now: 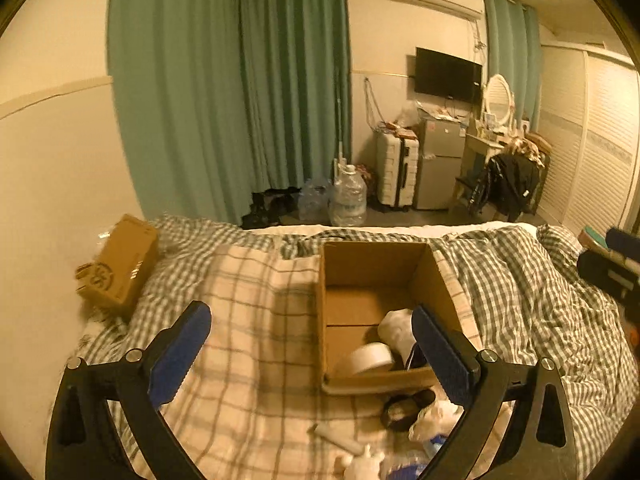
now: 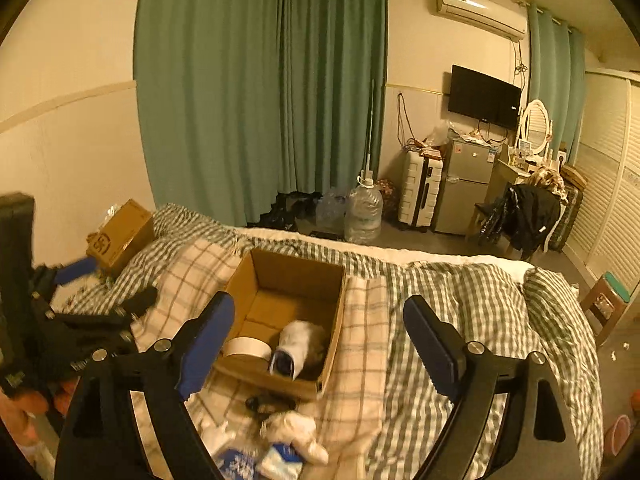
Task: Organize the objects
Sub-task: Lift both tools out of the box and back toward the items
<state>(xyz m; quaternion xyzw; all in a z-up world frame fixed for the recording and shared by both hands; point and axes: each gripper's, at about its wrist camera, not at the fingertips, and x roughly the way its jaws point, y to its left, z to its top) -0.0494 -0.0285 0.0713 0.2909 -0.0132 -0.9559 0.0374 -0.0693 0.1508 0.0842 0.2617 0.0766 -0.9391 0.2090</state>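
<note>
Both tongs hang above the bed, spread wide with nothing between the pads. The left gripper (image 1: 310, 354) has the open cardboard box (image 1: 376, 264) just ahead and to its right; a roll of tape (image 1: 370, 358) and a white bundle (image 1: 398, 326) lie inside. The right gripper (image 2: 320, 338) sees the box ahead-left. Loose bits sit below the tongs, nearer than the box: a dark looped thing (image 1: 404, 408), a white tube (image 1: 338, 438), crumpled white stuff (image 2: 294, 428), possibly tissue, too blurred to tell. Best play: drop straight onto one small piece, pinch its middle, lift clear of the box wall before releasing.
</note>
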